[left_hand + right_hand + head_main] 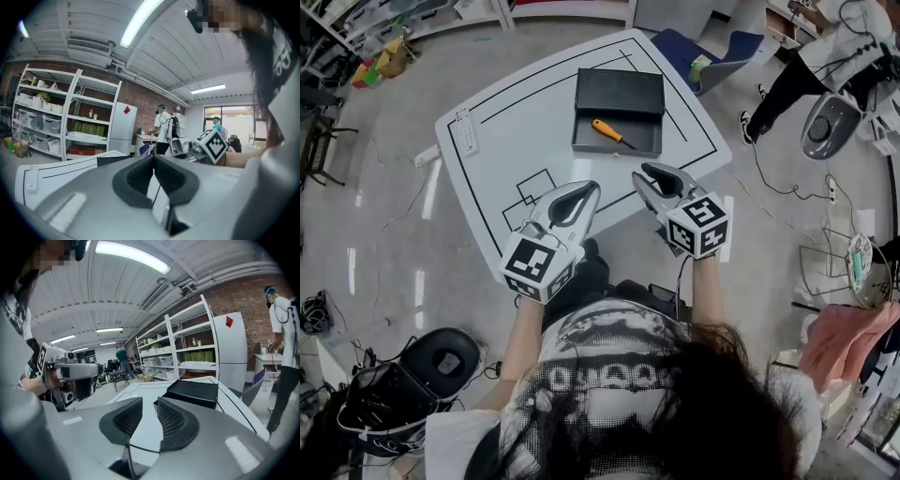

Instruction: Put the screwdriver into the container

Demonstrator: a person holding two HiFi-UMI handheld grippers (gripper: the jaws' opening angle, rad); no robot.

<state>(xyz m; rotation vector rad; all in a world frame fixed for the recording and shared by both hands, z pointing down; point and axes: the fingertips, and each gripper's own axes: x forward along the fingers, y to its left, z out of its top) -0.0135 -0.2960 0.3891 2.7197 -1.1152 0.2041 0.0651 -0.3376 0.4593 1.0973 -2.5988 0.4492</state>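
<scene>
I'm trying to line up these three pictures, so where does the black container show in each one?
Head view: the black container sits upper middle, on the table's far part.
Left gripper view: a thin dark sliver, left of centre.
Right gripper view: just right of centre, below mid-height.
Shared landmark: the white table with black lines beneath it.

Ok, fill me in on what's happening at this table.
A person holds a gripper in each hand above the near edge of a white table. The orange-handled screwdriver lies inside the black container at the table's far side, so the job looks done. Neither gripper holds anything: the left gripper has its jaws together, and the right gripper has its jaws apart with nothing between them.
</scene>
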